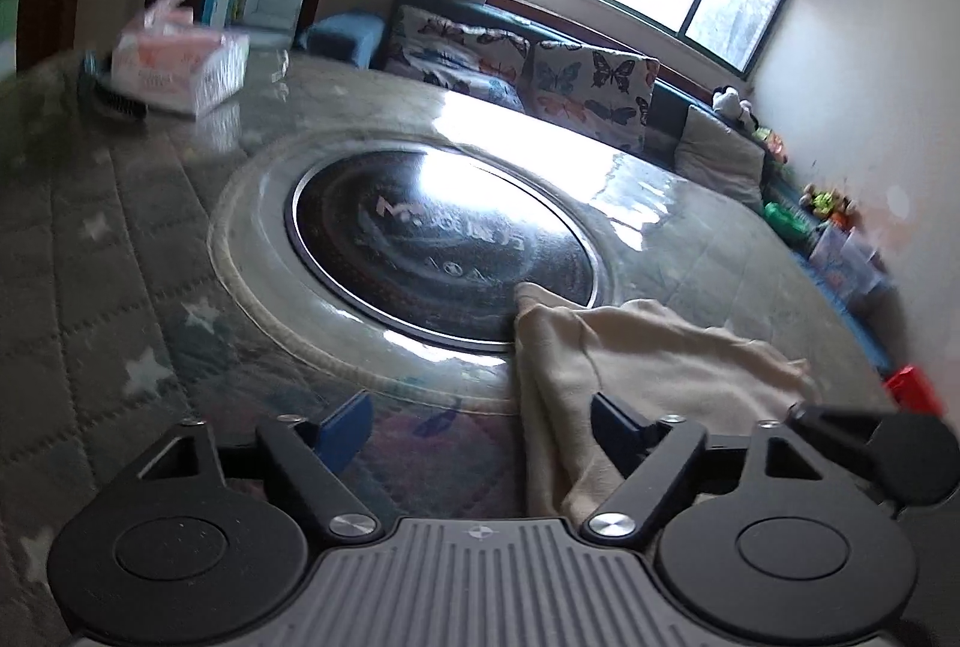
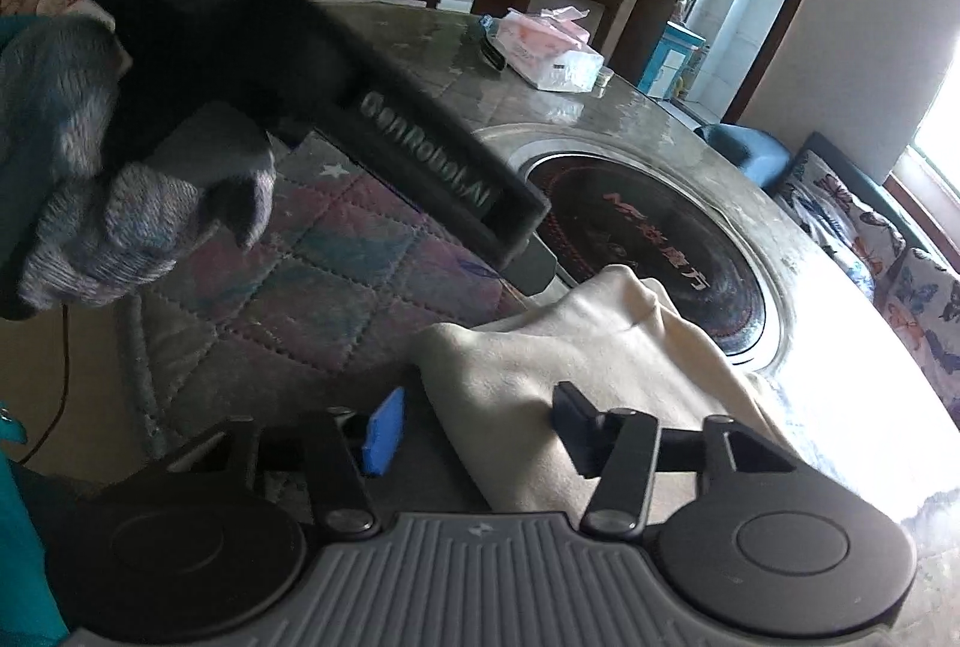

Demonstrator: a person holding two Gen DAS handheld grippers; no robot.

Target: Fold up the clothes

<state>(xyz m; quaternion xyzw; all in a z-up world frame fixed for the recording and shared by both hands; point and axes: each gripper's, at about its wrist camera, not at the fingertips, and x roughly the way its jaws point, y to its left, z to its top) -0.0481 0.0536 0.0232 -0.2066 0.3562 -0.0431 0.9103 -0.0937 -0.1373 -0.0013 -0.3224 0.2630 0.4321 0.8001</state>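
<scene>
A cream cloth (image 1: 636, 365) lies folded on the glass-topped table, at the near edge of the round black hob (image 1: 444, 245). My left gripper (image 1: 480, 425) is open just above the cloth's left edge, holding nothing. In the right wrist view the same cloth (image 2: 576, 353) lies under my right gripper (image 2: 480, 431), which is open and empty above its near left corner. The left gripper's body (image 2: 420, 155), held by a grey-gloved hand (image 2: 120, 203), reaches in from the upper left with its tip by the cloth's far edge.
A tissue box (image 1: 180, 65) stands at the table's far side, also seen in the right wrist view (image 2: 552, 47). A quilted star-pattern cover (image 1: 78, 251) lies under the glass. A sofa with butterfly cushions (image 1: 588, 89) runs beyond the table below the window.
</scene>
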